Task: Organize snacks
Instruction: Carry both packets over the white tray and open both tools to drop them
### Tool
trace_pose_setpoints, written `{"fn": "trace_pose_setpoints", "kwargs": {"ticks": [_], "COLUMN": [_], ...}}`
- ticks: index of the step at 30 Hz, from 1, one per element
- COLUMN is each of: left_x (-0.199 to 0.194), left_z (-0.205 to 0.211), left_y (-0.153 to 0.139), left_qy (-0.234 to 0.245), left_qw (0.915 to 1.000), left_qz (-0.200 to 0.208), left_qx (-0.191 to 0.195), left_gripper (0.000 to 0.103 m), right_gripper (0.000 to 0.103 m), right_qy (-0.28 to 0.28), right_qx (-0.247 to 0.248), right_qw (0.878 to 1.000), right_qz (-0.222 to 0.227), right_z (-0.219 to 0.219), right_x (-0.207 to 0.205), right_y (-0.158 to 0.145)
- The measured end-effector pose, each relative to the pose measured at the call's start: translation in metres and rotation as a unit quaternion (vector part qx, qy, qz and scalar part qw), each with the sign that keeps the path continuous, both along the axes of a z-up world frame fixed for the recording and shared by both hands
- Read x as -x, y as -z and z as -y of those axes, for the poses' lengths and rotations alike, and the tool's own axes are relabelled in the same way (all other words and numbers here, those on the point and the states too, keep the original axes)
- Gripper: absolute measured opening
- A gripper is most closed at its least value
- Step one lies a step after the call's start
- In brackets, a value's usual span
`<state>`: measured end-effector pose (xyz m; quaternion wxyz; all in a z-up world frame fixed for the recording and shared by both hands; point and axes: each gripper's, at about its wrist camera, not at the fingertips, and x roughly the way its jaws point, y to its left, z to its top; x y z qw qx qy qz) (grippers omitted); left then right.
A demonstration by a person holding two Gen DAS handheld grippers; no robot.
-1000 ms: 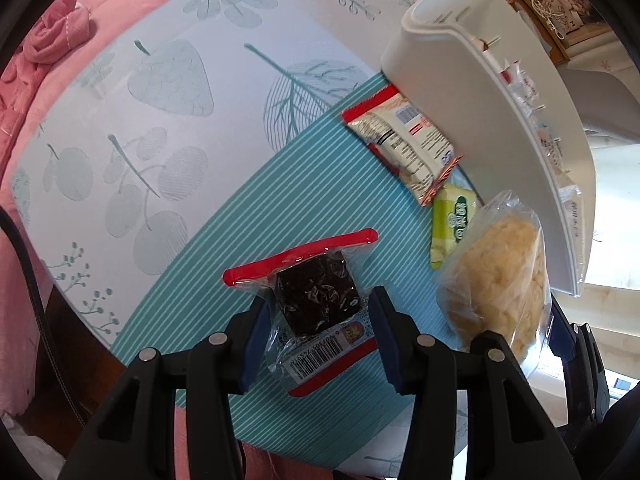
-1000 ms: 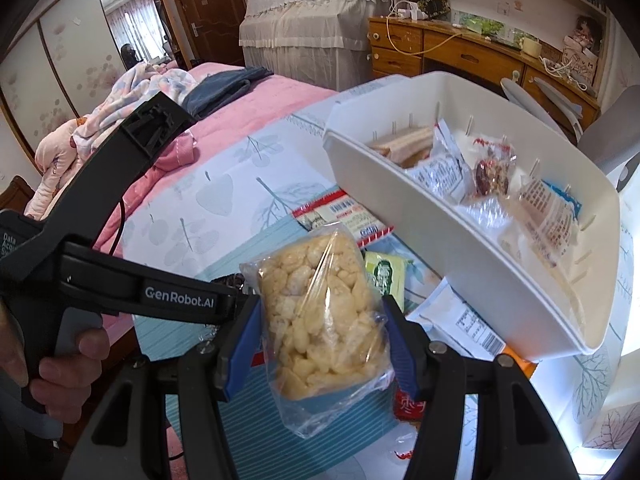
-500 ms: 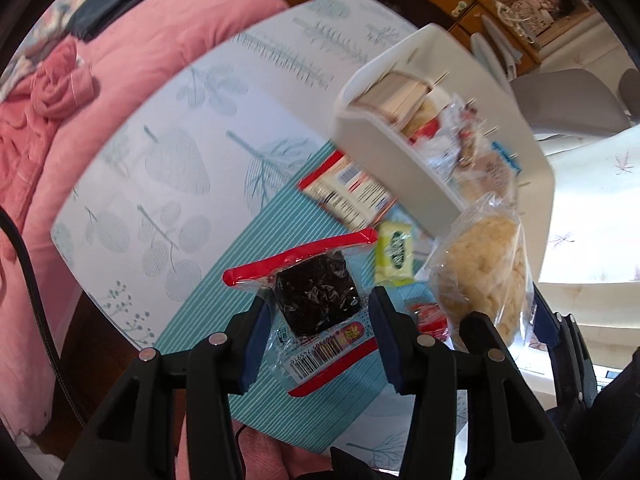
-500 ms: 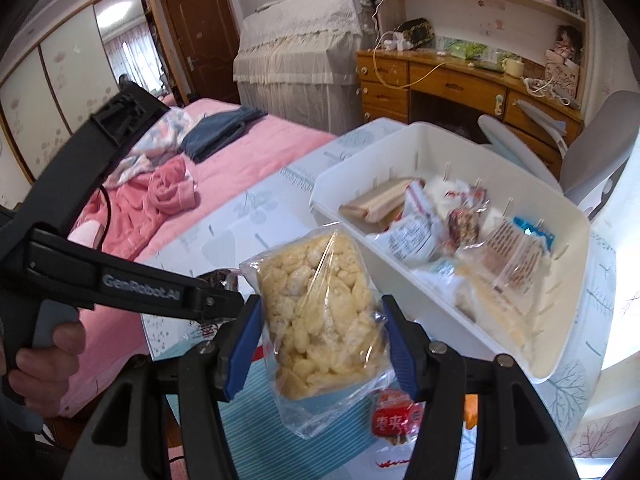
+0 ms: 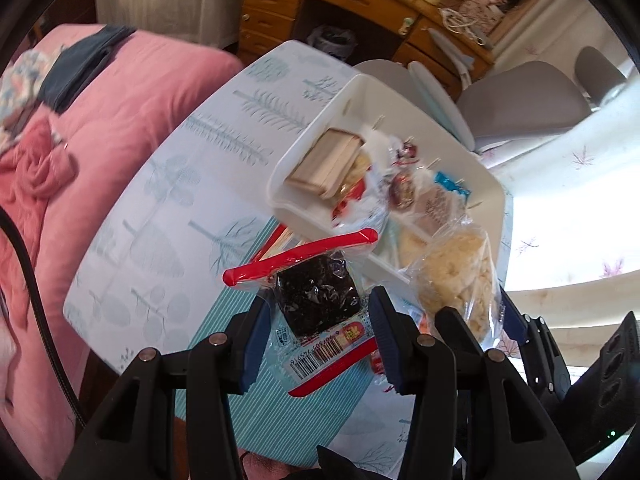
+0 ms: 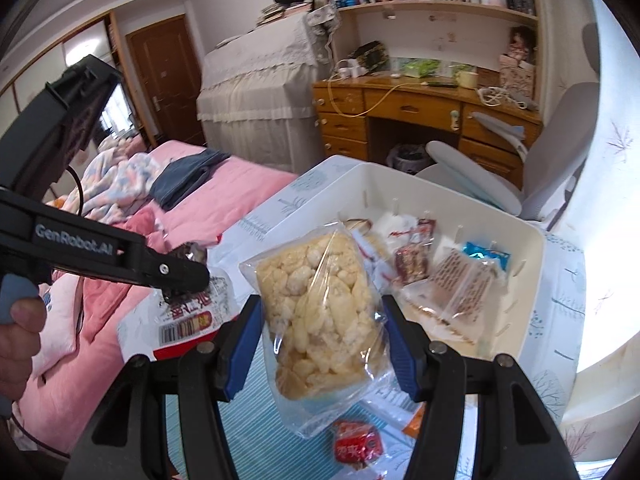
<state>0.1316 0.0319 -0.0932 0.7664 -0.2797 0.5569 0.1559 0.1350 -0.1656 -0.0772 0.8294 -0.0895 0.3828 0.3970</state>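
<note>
My left gripper [image 5: 316, 316] is shut on a clear red-edged packet with a dark brownie [image 5: 316, 298] and holds it above the table. My right gripper [image 6: 320, 320] is shut on a clear bag of pale puffed snack [image 6: 316, 304], held above the table in front of the white basket [image 6: 532, 280]. The bag also shows in the left wrist view [image 5: 460, 276], just right of the brownie packet. The basket [image 5: 288, 184] holds several wrapped snacks. The left gripper with its packet [image 6: 192, 312] shows at left in the right wrist view.
A small red snack packet [image 6: 356, 444] lies on the teal striped mat [image 5: 256, 384] below the grippers. The table with a leaf-print cloth [image 5: 192, 184] stands beside a pink bed [image 5: 92, 100]. A grey chair [image 6: 560, 140] and wooden desk [image 6: 404, 108] stand behind the basket.
Both grippers have risen with their packets and tilted up, so the basket's inside and the room behind now show. Both grips are unchanged.
</note>
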Motion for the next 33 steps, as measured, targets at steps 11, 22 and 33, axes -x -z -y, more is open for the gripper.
{"fn": "trace_pose_setpoints", "kwargs": {"ticks": [11, 22, 33], "left_x": [-0.056, -0.11, -0.136], "left_z": [-0.002, -0.005, -0.013], "left_y": [-0.007, 0.021, 0.038], "left_qy": [0.09, 0.179, 0.224], "left_qw": [0.996, 0.9837, 0.9742], "left_qz": [0.002, -0.019, -0.019], "left_qx": [0.001, 0.012, 0.023], "left_gripper": [0.047, 0.047, 0.05], "right_gripper": [0.059, 0.059, 0.061], "right_qy": [0.087, 0.178, 0.239], "right_qx": [-0.003, -0.003, 0.0], "right_qw": [0.996, 0.982, 0.966], "right_qz": [-0.018, -0.069, -0.099], "right_z": [0.002, 0.001, -0.003], "right_x": [-0.03, -0.052, -0.058], "right_y": [0.006, 0.029, 0.043]}}
